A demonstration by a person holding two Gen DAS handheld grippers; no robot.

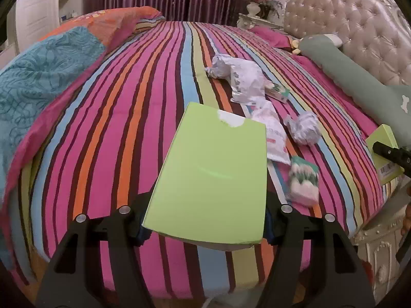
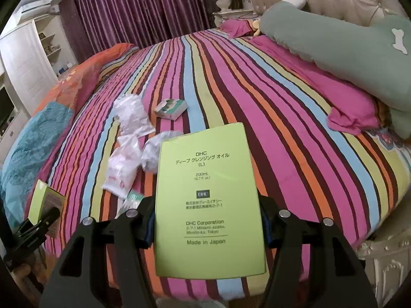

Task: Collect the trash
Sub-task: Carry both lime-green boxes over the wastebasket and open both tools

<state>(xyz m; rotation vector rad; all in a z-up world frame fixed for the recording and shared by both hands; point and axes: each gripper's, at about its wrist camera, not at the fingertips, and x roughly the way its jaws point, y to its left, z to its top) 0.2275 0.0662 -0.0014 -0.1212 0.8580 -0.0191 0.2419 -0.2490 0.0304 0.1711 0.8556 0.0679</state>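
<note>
Trash: we clamp one green box [image 1: 210,177] in the left tool [image 1: 205,227], another [image 2: 209,200] in the right tool [image 2: 206,227], above the bed [image 1: 128,118]; either may slip.

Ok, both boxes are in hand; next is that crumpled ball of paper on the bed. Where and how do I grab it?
Take the crumpled ball across its middle, coming down from above. It is roughly round and lies alone on the striped bedspread, beside the flat white wrapper, so both flanks look free for the fingers. Both grippers are full, left gripper and right gripper; drop a box first.
</note>
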